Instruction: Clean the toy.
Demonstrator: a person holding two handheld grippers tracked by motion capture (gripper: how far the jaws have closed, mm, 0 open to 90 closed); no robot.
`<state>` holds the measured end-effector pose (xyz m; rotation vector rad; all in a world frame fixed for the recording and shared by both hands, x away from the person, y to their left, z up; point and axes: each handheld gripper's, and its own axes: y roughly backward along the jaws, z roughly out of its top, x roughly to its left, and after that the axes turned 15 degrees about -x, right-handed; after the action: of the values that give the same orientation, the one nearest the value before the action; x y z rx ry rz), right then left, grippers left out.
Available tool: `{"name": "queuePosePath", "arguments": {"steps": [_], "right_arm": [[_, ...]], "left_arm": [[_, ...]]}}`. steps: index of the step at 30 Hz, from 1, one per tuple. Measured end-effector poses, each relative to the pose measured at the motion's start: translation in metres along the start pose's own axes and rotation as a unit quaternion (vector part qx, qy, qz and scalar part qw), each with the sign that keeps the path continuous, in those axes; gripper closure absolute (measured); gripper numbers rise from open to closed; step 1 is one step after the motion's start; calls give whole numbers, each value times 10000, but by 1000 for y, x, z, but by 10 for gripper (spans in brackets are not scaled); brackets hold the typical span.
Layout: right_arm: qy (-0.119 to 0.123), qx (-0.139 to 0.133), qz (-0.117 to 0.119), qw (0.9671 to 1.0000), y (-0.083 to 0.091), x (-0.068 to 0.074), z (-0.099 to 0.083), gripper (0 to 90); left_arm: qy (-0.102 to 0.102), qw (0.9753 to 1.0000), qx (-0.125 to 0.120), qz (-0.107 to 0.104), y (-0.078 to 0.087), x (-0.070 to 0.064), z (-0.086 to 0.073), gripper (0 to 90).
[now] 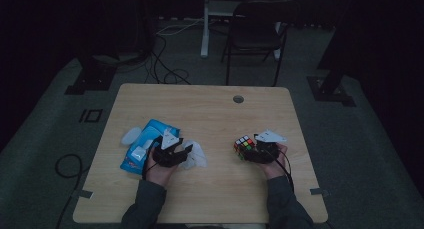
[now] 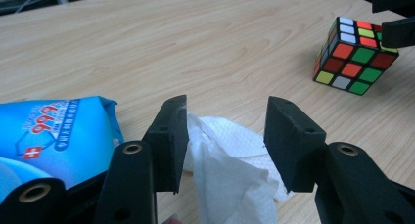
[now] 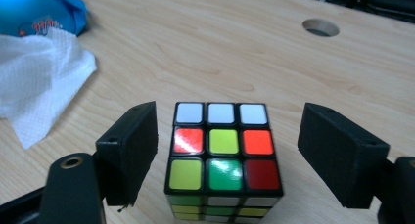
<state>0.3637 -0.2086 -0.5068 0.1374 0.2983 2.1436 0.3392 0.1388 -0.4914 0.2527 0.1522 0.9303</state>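
A scrambled puzzle cube stands on the wooden table, between the wide-apart jaws of my right gripper, which is open and touches neither side. It shows in the high view as cube just left of the right gripper. My left gripper is open over a crumpled white tissue; the tissue lies between its jaws. A blue wet-wipe pack lies just left of it, also pack. From the left gripper view the cube sits at the far right.
A round cable hole is in the table's far middle. A dark chair and a white pole stand beyond the table, with cables on the floor. A white lid-like piece lies by the pack's far left.
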Motion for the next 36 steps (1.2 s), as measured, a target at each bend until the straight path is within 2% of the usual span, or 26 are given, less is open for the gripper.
{"name": "queuePosePath", "arguments": {"steps": [8, 11, 19, 24, 30, 36], "right_arm": [[39, -182, -190, 9996, 8, -8, 2, 389], [48, -238, -338, 9991, 9, -11, 1, 455], [-45, -264, -574, 9980, 13, -22, -2, 594], [-71, -236, -636, 9977, 13, -26, -5, 638], [-135, -182, -698, 9973, 13, -31, -8, 677], [-173, -123, -714, 9972, 12, -33, -10, 681]], "left_arm": [[-15, 10000, -69, -15, 12, 3, 0, 542], [3, 10000, -84, 6, 18, 5, -1, 552], [-39, 9999, -116, 46, 32, 8, -3, 651], [-137, 9998, -78, 79, 41, 9, -7, 686], [-115, 9997, -161, 139, 58, 9, -15, 685], [3, 9994, -228, 250, 72, 13, -25, 683]]}}
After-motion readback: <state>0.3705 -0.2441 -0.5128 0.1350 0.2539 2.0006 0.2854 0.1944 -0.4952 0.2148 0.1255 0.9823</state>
